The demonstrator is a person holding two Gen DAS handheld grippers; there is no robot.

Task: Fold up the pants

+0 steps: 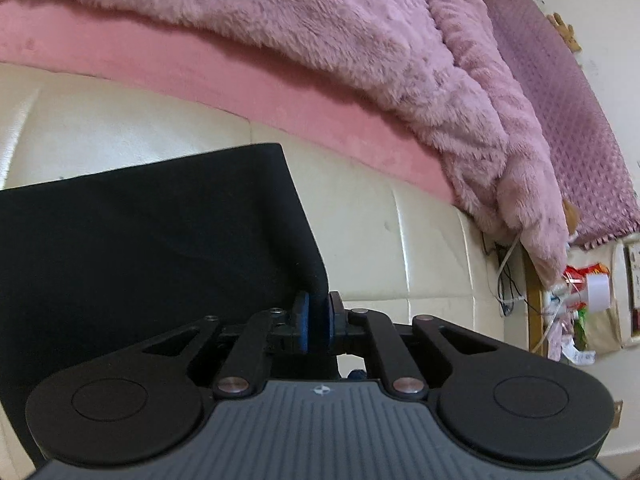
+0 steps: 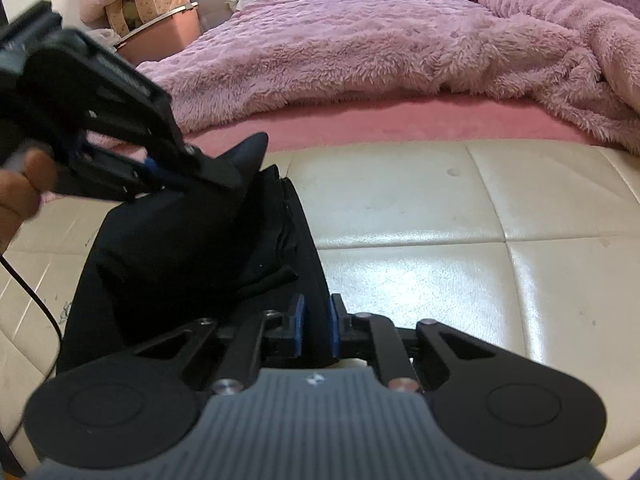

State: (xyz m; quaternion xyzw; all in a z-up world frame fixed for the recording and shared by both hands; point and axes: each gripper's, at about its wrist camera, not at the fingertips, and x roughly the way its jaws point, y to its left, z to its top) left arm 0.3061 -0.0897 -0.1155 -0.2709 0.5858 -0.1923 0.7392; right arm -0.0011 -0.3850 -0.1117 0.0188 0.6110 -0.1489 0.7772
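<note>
Both jaws narrow, pinching black pants point(image 2: 192, 248) edge: right gripper point(image 2: 316, 330) at 6 o'clock, left gripper point(image 2: 216, 178) at 10, to carry the fold over cream bench point(image 2: 480, 260).

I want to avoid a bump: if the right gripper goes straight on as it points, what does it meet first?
The black pants pinched in the right gripper, then probably the cream bench under them; depth is unclear.
</note>
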